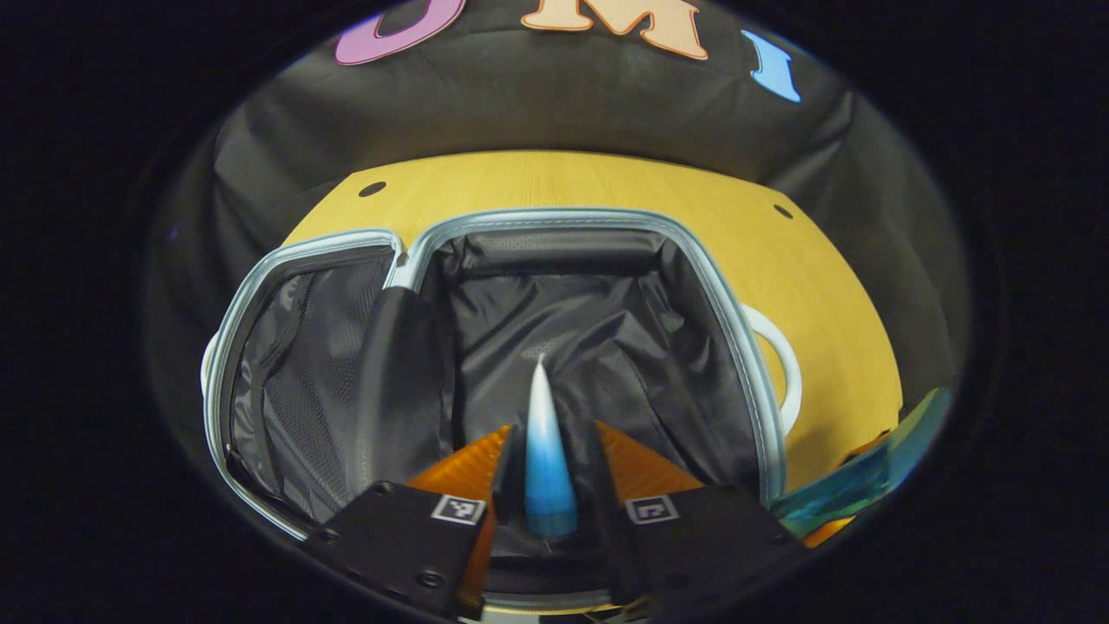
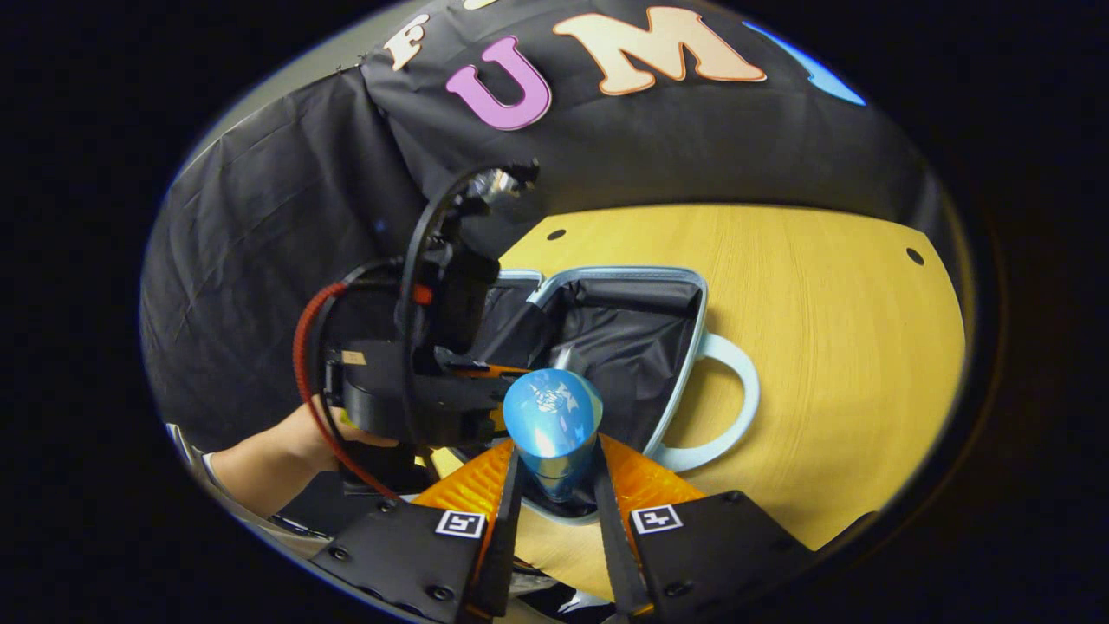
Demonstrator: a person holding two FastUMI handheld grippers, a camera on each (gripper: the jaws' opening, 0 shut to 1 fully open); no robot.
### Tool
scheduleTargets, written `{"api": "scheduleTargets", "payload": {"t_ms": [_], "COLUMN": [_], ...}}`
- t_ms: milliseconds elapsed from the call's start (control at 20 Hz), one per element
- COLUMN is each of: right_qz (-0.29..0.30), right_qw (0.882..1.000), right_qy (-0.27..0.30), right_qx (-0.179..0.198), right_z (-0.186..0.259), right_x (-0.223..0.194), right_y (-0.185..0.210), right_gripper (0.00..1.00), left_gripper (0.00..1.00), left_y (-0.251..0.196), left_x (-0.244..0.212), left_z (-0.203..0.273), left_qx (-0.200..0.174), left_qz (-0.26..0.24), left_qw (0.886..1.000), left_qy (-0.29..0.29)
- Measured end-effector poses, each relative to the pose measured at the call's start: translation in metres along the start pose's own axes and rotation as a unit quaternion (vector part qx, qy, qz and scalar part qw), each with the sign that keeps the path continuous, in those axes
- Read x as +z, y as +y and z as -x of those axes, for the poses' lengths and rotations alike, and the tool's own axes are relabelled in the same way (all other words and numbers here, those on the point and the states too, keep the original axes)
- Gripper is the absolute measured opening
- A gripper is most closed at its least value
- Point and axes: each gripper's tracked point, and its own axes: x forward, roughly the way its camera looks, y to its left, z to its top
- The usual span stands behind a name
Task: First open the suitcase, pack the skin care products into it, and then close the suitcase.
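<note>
The suitcase (image 1: 606, 221) lies open on the yellow table (image 1: 814, 286), its pale blue rim around a black lining. My left gripper (image 1: 549, 451) is shut on a white-and-blue tube (image 1: 546, 451) that points forward over the main compartment. In the right gripper view my right gripper (image 2: 554, 459) is shut on a blue bottle (image 2: 552, 420) with a rounded shiny end, held over the near edge of the suitcase (image 2: 684, 286). The left gripper (image 2: 433, 381), with a person's hand (image 2: 286, 451) on it, hovers over the left half of the case.
A pale blue handle (image 2: 736, 407) sticks out from the suitcase's right side. A mesh pocket (image 1: 303, 381) lines the left half. A teal item (image 1: 875, 472) lies at the table's right edge. Bare wood stretches right of the case (image 2: 849, 347).
</note>
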Motion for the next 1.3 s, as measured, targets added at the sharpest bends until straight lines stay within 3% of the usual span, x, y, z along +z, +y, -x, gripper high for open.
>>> {"api": "scheduleTargets", "payload": {"t_ms": [200, 450, 700, 750, 900, 1000, 1050, 1100, 1150, 1200, 1250, 1300], "right_qz": [-0.02, -0.049, -0.079, -0.08, -0.085, -0.085, -0.082, -0.08, -0.077, -0.073, -0.07, -0.065], "right_qw": [0.999, 0.997, 0.993, 0.993, 0.992, 0.991, 0.991, 0.991, 0.991, 0.991, 0.991, 0.991], "right_qy": [0.031, 0.038, 0.022, 0.02, 0.009, -0.007, -0.014, -0.021, -0.029, -0.035, -0.042, -0.048], "right_qx": [-0.015, -0.053, -0.08, -0.088, -0.095, -0.101, -0.103, -0.103, -0.104, -0.104, -0.104, -0.106], "right_z": [-0.03, -0.063, -0.087, -0.088, -0.094, -0.092, -0.092, -0.09, -0.089, -0.087, -0.086, -0.083], "right_x": [-0.015, -0.014, 0.001, 0.003, 0.012, 0.022, 0.026, 0.031, 0.035, 0.04, 0.044, 0.049], "right_y": [0.001, -0.006, -0.012, -0.014, -0.012, -0.01, -0.008, -0.006, -0.003, -0.001, 0.002, 0.003], "right_gripper": [0.47, 0.43, 0.48, 0.43, 0.42, 0.78, 0.95, 0.88, 0.96, 0.89, 0.98, 0.98], "left_gripper": [0.88, 0.85, 0.87, 0.87, 0.87, 0.9, 0.87, 0.87, 0.9, 0.87, 0.87, 0.87], "left_y": [0.006, 0.07, 0.159, 0.177, 0.23, 0.266, 0.281, 0.295, 0.31, 0.324, 0.336, 0.35], "left_x": [0.021, 0.027, 0.028, 0.026, 0.022, 0.021, 0.019, 0.019, 0.018, 0.016, 0.015, 0.013], "left_z": [0.023, 0.049, 0.077, 0.082, 0.09, 0.094, 0.096, 0.097, 0.098, 0.098, 0.098, 0.098], "left_qx": [-0.025, -0.009, 0.035, 0.044, 0.076, 0.099, 0.108, 0.117, 0.124, 0.133, 0.14, 0.147], "left_qz": [-0.009, 0.033, 0.097, 0.108, 0.135, 0.147, 0.153, 0.16, 0.166, 0.172, 0.176, 0.182], "left_qw": [0.999, 0.998, 0.991, 0.99, 0.984, 0.98, 0.977, 0.975, 0.973, 0.972, 0.97, 0.968], "left_qy": [-0.044, -0.058, -0.08, -0.082, -0.089, -0.095, -0.096, -0.096, -0.097, -0.095, -0.094, -0.092]}}
